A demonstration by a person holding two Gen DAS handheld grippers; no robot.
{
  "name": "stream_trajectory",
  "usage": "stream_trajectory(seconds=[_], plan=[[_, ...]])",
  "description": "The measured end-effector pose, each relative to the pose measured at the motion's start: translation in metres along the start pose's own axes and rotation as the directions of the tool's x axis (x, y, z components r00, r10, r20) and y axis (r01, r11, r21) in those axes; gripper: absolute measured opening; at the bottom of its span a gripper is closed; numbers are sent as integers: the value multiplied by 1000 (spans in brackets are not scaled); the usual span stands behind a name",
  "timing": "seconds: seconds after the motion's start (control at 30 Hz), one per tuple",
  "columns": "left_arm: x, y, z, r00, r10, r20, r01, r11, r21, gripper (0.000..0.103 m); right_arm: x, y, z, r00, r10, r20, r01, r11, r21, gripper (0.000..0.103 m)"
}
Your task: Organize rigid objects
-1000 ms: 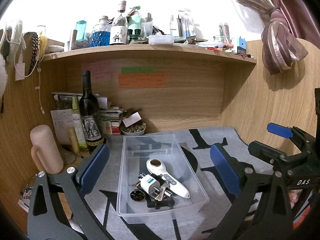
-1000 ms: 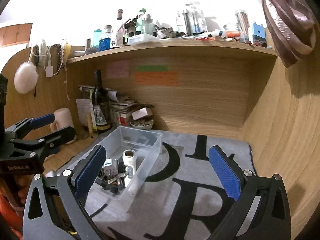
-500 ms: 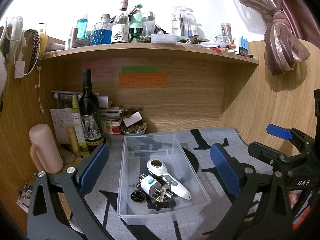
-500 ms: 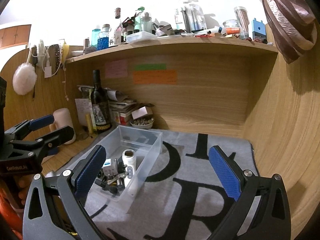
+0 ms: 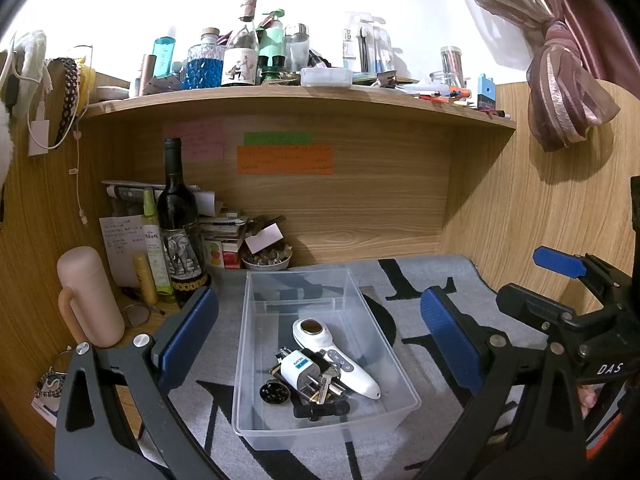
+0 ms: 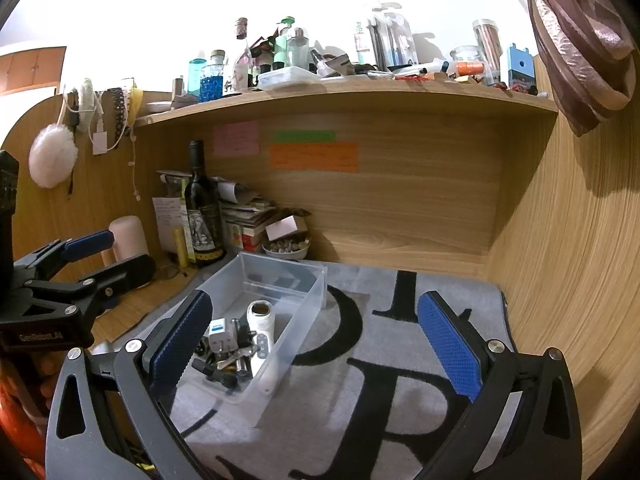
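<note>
A clear plastic bin [image 5: 256, 360] stands on a grey mat with black letters [image 5: 420, 280]. In it lie a white handheld device [image 5: 340, 360], a white plug adapter [image 5: 298, 372], keys, a round black disc [image 5: 274, 392] and a black part. The bin also shows in the right wrist view [image 6: 308, 304], left of centre. My left gripper [image 5: 318, 332] is open and empty, held above the bin. My right gripper [image 6: 316, 340] is open and empty, above the mat to the right of the bin. Each gripper shows at the edge of the other's view.
A dark wine bottle [image 5: 176, 220], a green spray bottle, a pink mug [image 5: 88, 296], stacked papers and a small bowl of stones [image 5: 266, 260] crowd the back left corner. A shelf [image 5: 300, 96] above holds several bottles. A wooden wall [image 6: 560, 260] stands close on the right.
Both views have drifted slightly, with the bin sitting a little lower in the left wrist view. Both grippers stay open and empty. Nothing in the bin has moved.
</note>
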State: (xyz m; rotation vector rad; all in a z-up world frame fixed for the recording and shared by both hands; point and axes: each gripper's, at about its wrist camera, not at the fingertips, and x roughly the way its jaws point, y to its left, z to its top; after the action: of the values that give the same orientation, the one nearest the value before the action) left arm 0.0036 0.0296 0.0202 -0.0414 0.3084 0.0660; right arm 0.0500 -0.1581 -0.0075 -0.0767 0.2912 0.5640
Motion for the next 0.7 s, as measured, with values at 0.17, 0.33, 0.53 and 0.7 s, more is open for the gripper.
stream_trajectory(seconds=[0.17,0.33,0.53,0.7], plan=[[0,0,-1,1000,-3,-3,3,1000,-1,103,0,1,0,1000,-4,-1,4,1000,-3,103],[0,0,-1,1000,-6,-5,6,1000,-1,103,1,0,0,1000,-3,-1,3,1000,-3,103],[2,0,-2,1000,-9,-9,9,1000,-5,103,0,2,0,1000,-5,-2,5,1000,-4,103],[3,0,-2,1000,-11,-12,11,1000,-5,103,2,1,0,1000,-4,-3,4,1000,-7,103]])
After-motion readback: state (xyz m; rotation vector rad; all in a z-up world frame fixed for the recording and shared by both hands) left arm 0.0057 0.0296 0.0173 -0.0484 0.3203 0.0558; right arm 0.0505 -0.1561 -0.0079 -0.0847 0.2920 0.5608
